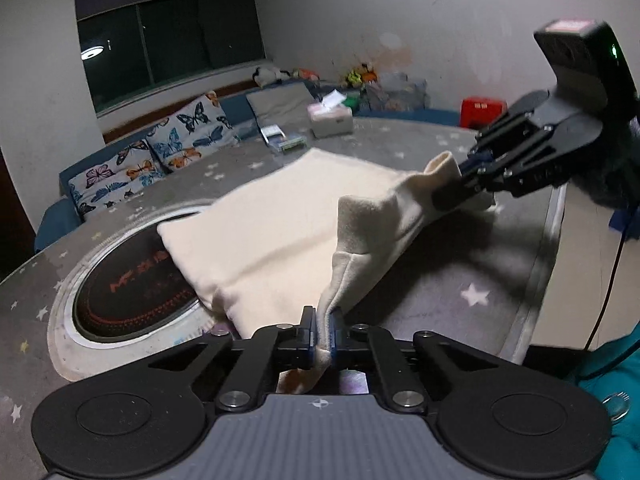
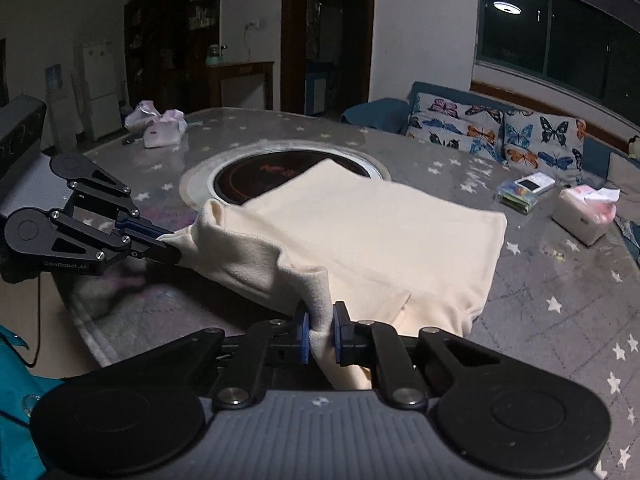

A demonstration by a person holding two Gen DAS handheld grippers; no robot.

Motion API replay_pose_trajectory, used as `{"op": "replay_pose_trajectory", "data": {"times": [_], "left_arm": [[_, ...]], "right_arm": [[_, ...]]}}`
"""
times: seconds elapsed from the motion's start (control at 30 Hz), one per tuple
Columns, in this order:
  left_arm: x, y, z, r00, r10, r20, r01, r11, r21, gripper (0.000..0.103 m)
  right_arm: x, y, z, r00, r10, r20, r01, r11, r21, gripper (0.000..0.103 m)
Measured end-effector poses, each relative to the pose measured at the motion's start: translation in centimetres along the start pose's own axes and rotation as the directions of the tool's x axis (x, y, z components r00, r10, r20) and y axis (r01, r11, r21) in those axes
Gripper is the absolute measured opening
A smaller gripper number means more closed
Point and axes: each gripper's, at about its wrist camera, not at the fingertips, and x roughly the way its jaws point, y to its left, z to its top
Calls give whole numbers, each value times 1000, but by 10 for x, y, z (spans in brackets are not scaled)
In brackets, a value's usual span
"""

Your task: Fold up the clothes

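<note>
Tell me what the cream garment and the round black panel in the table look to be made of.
Cream folded garment: soft matte fleece or brushed knit, judging by its fuzzy nap and thick hems. Round black panel: glossy, probably glass or ceramic; it has a sheen and red printed markings.

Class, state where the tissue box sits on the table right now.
In the right wrist view the tissue box sits at the table's far right edge, right of the cream garment, beside a small packet.
</note>
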Motion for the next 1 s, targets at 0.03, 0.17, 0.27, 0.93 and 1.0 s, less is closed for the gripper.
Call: {"op": "replay_pose_trajectory", "data": {"times": [0.03,0.17,0.27,0.93,1.0], "left_arm": [[-5,0,1,1000,-7,6,7,1000,-11,6],[-34,-8,-1,999,-39,9,39,999,-36,6],[-59,-15,-3,998,-66,6,66,996,-66,6],[25,64,70,997,74,32,-69,989,-128,6],[48,77,76,997,81,6,-80,987,-143,6]], "right_arm": [[-4,2,1,1000,3,4,-3,1000,-6,10],[-32,17,2,999,36,8,-36,999,-38,10],[-58,32,4,997,73,12,-72,996,-57,9],[12,-36,85,1000,24,-3,-24,998,-50,9],[37,-48,92,1000,10,-25,-11,998,-54,9]]}}
